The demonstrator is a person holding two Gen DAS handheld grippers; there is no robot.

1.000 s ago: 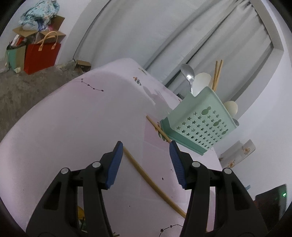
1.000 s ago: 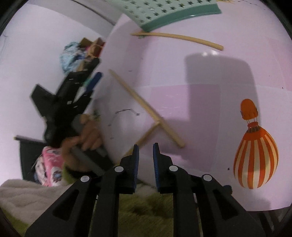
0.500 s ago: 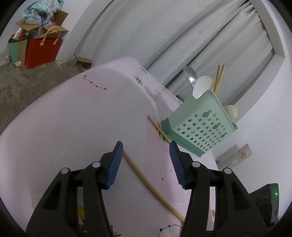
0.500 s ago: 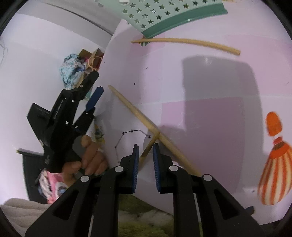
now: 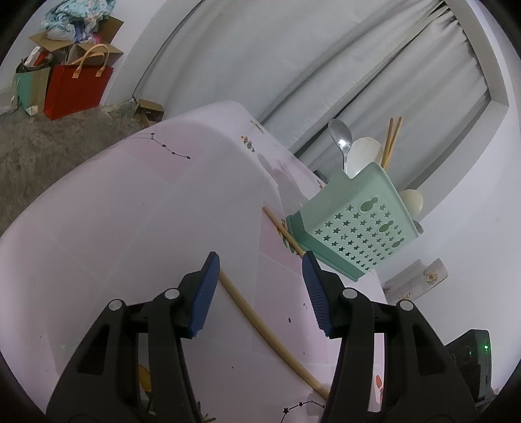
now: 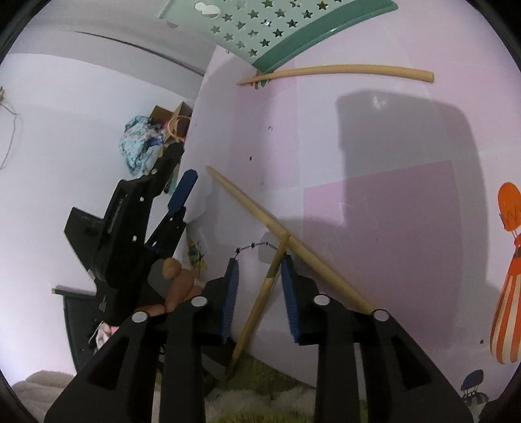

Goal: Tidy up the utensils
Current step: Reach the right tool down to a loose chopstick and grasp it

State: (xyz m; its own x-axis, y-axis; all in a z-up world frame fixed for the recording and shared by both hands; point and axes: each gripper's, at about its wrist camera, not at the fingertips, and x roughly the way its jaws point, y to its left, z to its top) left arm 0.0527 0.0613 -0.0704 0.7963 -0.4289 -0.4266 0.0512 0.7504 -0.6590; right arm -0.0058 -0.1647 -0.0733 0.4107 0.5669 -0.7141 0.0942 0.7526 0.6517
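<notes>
The right gripper (image 6: 259, 281) has moved over to a chopstick (image 6: 260, 301) on the tabletop (image 6: 390, 162) and is opening around it, not pinching yet, so grabbing it for the green basket (image 6: 276, 29) far ahead looks next.

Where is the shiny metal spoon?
In the left wrist view, the metal spoon stands bowl-up in the green star-cut utensil basket on the right, beside a white spoon and two chopsticks.
</notes>
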